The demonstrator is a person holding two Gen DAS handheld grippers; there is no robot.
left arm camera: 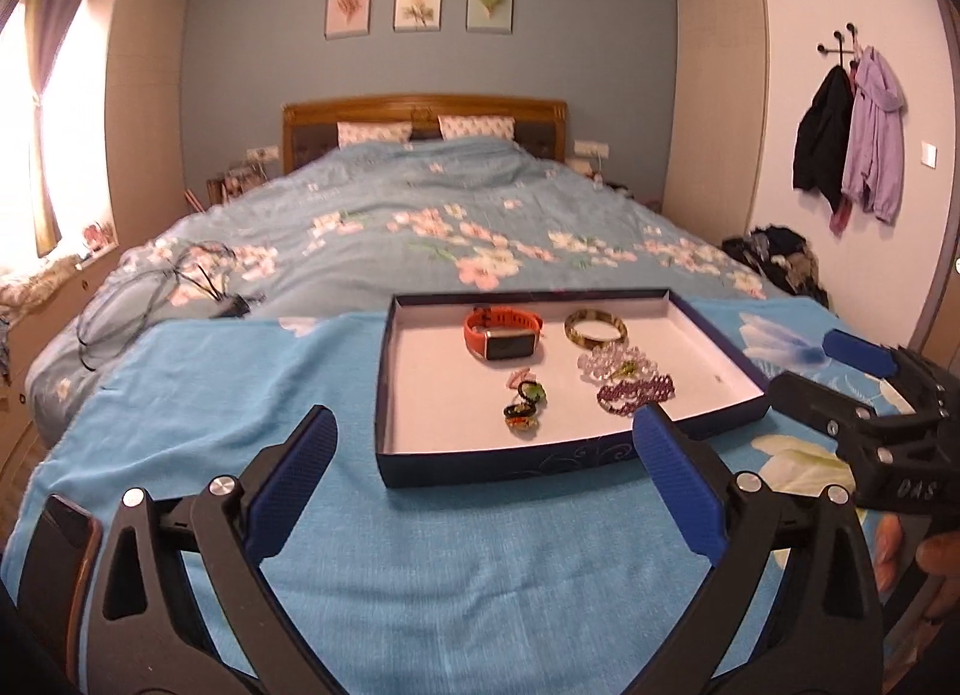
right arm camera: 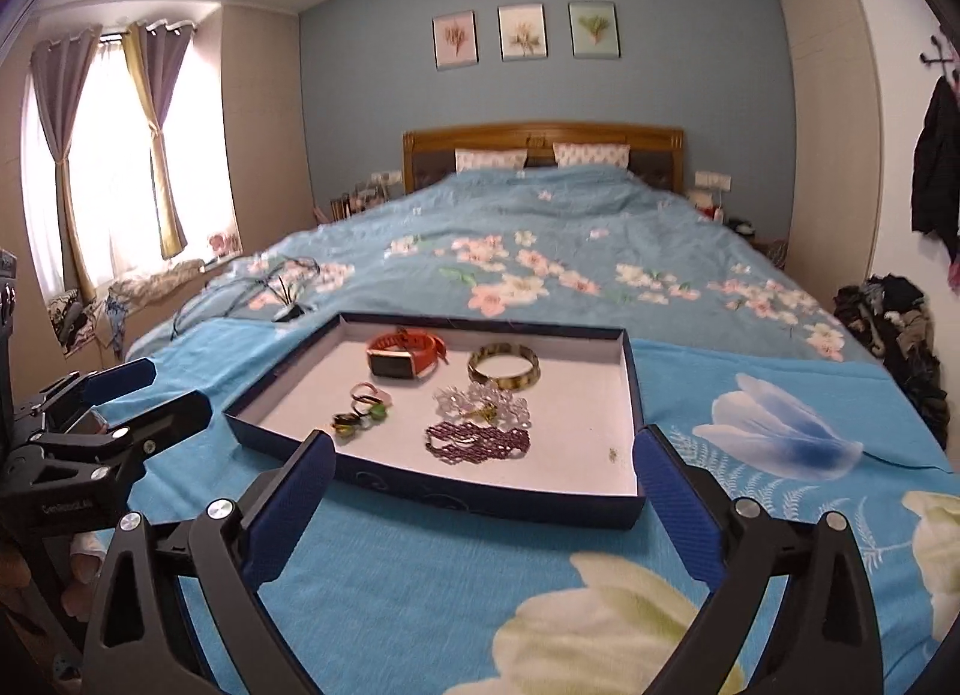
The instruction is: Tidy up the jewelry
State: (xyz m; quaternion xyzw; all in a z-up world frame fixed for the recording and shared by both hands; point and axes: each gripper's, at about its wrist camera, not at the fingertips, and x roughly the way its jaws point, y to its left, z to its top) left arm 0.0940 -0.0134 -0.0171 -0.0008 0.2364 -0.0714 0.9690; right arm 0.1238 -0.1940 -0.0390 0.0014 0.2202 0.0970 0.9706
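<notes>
Because both the left tongs (left arm camera: pixel 483 455) and right tongs (right arm camera: pixel 483 476) stand wide open and empty, short of the shallow dark-blue cardboard tray (right arm camera: pixel 630 395) on the bed, the purple beaded bracelet (right arm camera: pixel 478 441), long axis left-right at centre frame, lies nearer the right.

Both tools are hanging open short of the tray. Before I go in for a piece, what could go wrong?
1. The purple beaded bracelet lies right against the clear crystal bracelet; a wide pinch could snag or drag both.
2. The small rings are clustered together, so one may slip or scatter.
3. The tray sits on soft blue cloth; bumping its near wall with the right tool or left tool could shift it.
</notes>
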